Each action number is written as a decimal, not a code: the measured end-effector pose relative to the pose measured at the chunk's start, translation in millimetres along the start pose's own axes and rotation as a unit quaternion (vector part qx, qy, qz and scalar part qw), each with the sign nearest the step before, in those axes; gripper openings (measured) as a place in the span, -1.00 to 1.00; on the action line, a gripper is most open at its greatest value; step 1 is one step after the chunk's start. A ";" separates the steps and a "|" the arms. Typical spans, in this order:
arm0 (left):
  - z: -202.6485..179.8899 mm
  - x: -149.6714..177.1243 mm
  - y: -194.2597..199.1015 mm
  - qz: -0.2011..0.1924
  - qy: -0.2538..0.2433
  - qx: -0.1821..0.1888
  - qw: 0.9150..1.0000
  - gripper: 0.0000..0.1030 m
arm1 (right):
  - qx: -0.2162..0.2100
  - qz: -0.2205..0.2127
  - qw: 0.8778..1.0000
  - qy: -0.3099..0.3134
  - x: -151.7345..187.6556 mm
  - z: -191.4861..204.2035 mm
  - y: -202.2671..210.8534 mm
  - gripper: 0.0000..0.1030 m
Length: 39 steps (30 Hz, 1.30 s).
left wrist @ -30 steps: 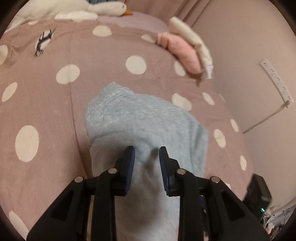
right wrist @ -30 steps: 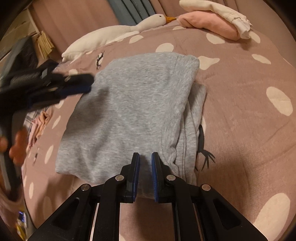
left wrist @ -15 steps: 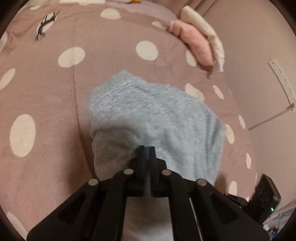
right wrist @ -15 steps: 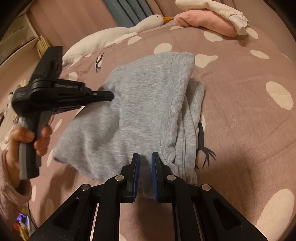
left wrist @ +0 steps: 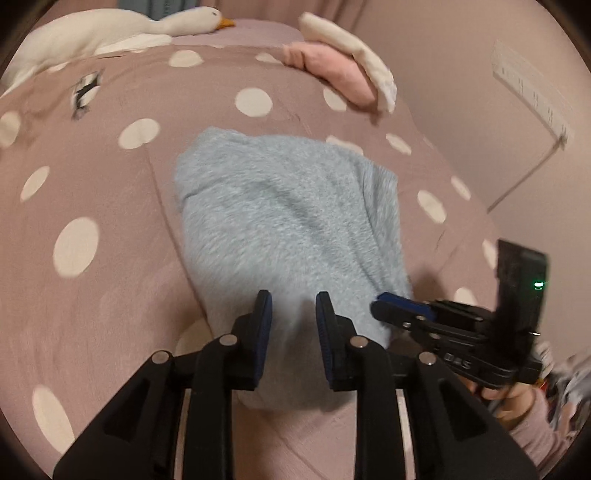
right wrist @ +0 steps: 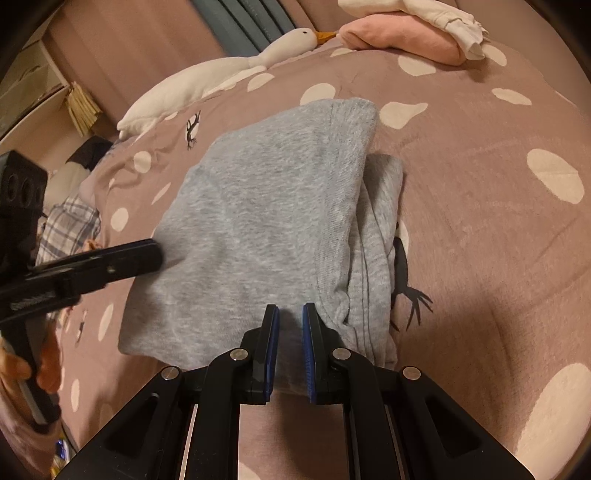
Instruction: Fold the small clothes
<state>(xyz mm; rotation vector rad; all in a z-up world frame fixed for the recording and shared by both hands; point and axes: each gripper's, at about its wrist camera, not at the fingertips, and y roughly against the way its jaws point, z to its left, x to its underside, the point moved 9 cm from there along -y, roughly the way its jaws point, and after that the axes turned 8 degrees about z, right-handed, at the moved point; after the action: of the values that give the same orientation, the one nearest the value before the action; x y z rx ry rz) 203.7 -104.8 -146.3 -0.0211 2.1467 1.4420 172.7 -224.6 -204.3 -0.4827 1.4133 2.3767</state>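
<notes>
On the bed [right wrist: 480,221], the right hand-held gripper [right wrist: 290,321] pinches the grey garment [right wrist: 258,229] (folded); the left hand-held gripper [left wrist: 291,310], just opening, stands spread above it.

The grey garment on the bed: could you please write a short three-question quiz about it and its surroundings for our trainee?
1. True or false: the grey garment lies folded in layers on the dotted bedcover.
2. What lies on top of the pink folded cloth? A) a cream cloth B) a book C) a shoe
3. In a few words: what does the right tool pinch?

Key: 1 true; 2 A; 3 the grey garment's near edge.
</notes>
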 end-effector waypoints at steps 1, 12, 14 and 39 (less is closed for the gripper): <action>3.2 6.0 5.6 -0.005 0.005 -0.006 1.000 -0.06 | 0.001 0.001 1.000 0.000 -0.4 -0.1 0.0 -0.82; 2.5 65.7 -6.9 0.020 -0.010 -0.039 0.999 0.26 | 0.005 0.001 1.000 -0.001 -1.7 -0.3 -0.6 -0.82; 3.5 67.2 -21.6 0.026 -0.017 -0.072 0.997 0.25 | 0.006 0.003 1.000 -0.001 -2.4 -0.2 -0.8 -0.82; 63.1 77.1 21.2 -0.054 0.112 -0.136 0.983 0.12 | 0.015 0.004 1.000 0.003 -1.5 0.2 -1.9 -0.82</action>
<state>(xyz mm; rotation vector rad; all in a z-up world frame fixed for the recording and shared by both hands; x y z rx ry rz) 158.8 -19.8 -180.0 -0.4122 2.0652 1.7266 174.8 -223.7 -205.0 -0.4775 1.4541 2.3596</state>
